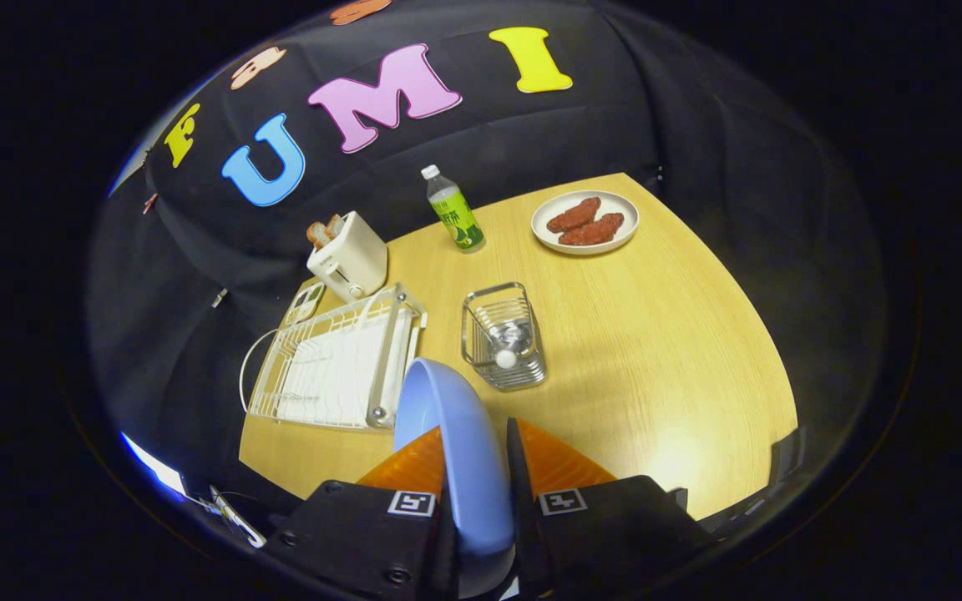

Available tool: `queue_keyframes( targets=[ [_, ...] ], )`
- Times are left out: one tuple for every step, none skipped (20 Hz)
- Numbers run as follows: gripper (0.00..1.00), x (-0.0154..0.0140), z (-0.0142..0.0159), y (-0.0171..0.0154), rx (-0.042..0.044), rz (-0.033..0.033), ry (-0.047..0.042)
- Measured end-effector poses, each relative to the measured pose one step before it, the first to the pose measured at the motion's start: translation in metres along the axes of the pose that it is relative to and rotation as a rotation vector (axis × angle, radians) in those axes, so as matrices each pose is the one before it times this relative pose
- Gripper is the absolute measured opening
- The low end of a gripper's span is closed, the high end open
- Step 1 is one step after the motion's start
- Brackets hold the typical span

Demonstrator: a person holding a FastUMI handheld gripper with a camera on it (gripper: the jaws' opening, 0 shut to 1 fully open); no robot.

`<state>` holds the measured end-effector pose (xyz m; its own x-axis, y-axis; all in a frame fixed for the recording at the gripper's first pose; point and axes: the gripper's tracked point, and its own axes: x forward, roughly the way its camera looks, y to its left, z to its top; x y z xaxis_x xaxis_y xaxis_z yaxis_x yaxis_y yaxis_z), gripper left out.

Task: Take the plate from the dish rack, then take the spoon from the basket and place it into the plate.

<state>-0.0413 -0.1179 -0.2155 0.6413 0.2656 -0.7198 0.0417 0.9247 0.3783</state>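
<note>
Gripper (481, 451) fingers are clamped on the rim of the blue plate (456, 451), which is held on edge between them, above the wooden table (656, 351). Just beyond, to the left, the white dish rack (335, 367) is seen without the plate, so step 1 is judged done. Ahead of the fingers the wire basket (504, 338) is placed, with the spoon (506, 355) upright inside. Setting the plate down and moving the spoon into it are left.
</note>
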Motion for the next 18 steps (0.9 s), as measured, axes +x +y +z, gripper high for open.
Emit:
queue_keyframes(
  targets=[
    [0.3, 0.00578, -0.00487, -0.00662, -0.00545, 0.0132, 0.0169],
    [0.3, 0.00622, -0.00446, -0.00552, -0.00471, 0.01449, 0.01297],
    [0.3, 0.0072, -0.00569, -0.0049, -0.00003, 0.01253, 0.01426],
    [0.3, 0.00825, -0.00606, -0.00532, -0.00015, 0.01131, 0.0162],
    [0.3, 0.00809, -0.00575, -0.00544, -0.0001, 0.01055, 0.01304],
    [0.3, 0.0075, -0.00574, -0.0038, 0.00131, 0.00812, 0.01619],
    [0.3, 0.0087, -0.00445, -0.00366, -0.00311, 0.01187, 0.01237],
    [0.31, 0.00428, -0.00245, -0.00099, 0.00345, 0.02621, 0.01751],
    [0.31, 0.00669, -0.00158, 0.00161, 0.01283, 0.02774, 0.00284],
    [0.31, 0.00329, 0.00152, -0.00104, 0.00638, 0.01752, -0.00076],
    [0.31, 0.0028, 0.00079, -0.00109, 0.00015, 0.01292, -0.00046],
    [0.32, 0.00251, -0.00067, -0.00322, -0.00944, 0.00154, 0.00526],
    [0.33, 0.00304, -0.0013, -0.00651, -0.02194, -0.0173, -0.00533],
    [0.36, -0.00096, 0.00055, -0.003, -0.0211, -0.00447, -0.0096],
    [0.45, -0.00188, 0.00046, -0.00015, -0.01566, 0.00374, -0.00852],
    [0.51, -0.00218, 0.00326, 0.00179, -0.01504, 0.01309, -0.01036],
    [0.71, -0.00103, 0.00402, 0.00259, -0.02314, 0.01098, -0.01412],
    [0.81, -0.0043, 0.00527, 0.00179, -0.03943, 0.00359, -0.02099]
  ],
)
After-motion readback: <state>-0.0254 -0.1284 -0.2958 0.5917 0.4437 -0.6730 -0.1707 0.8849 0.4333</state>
